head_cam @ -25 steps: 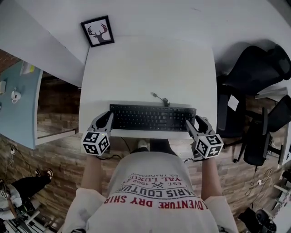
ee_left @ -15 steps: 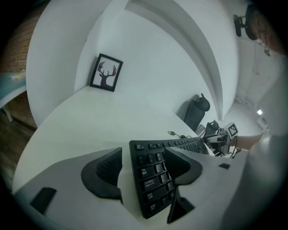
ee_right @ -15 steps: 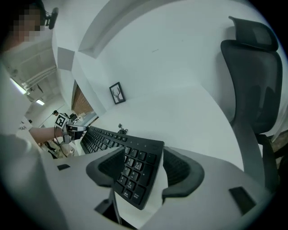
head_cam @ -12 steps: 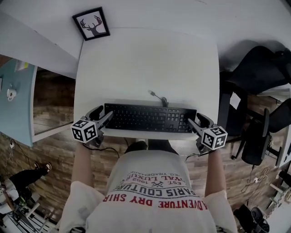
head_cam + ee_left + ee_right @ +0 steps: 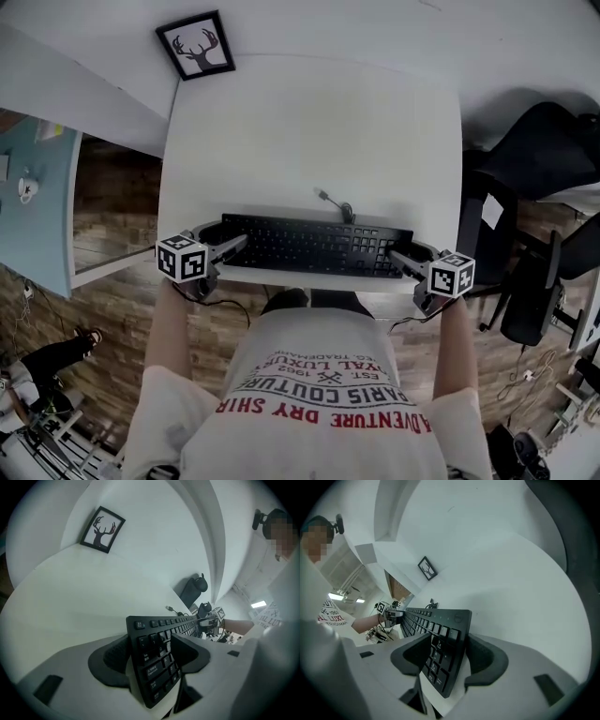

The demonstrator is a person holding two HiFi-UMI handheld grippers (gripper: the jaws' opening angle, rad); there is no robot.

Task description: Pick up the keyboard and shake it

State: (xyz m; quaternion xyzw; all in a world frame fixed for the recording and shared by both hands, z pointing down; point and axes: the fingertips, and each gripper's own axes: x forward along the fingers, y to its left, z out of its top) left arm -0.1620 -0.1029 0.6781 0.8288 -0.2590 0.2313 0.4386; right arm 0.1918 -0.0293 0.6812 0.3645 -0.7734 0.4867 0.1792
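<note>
A white desk (image 5: pixel 309 131) stands against a white wall above a wood-pattern floor (image 5: pixel 112 309), seen from overhead past the person's printed T-shirt (image 5: pixel 328 394). One black keyboard (image 5: pixel 314 246) lies flat near the desk's front edge, its single cable (image 5: pixel 334 202) curling away beyond the fingertips. Two grippers flank it, the left gripper (image 5: pixel 225 236) at its left end and the right gripper (image 5: pixel 410 251) at its right end. Only the head view shows the dark office chairs (image 5: pixel 534 150) out past the right gripper. Only the gripper views show the gaps. In the left gripper view, the keyboard's left end stands between the two fingers (image 5: pixel 112 656), which have just been opening and now sit wide, not pressing on it. In the right gripper view, the right end stands likewise between two wide fingers (image 5: pixel 487 660) that have also just been opening. Each gripper view catches the other gripper at the keyboard's far end. One framed deer picture (image 5: pixel 195 45) stands at the desk's far left corner, well beyond the left fingertips.
</note>
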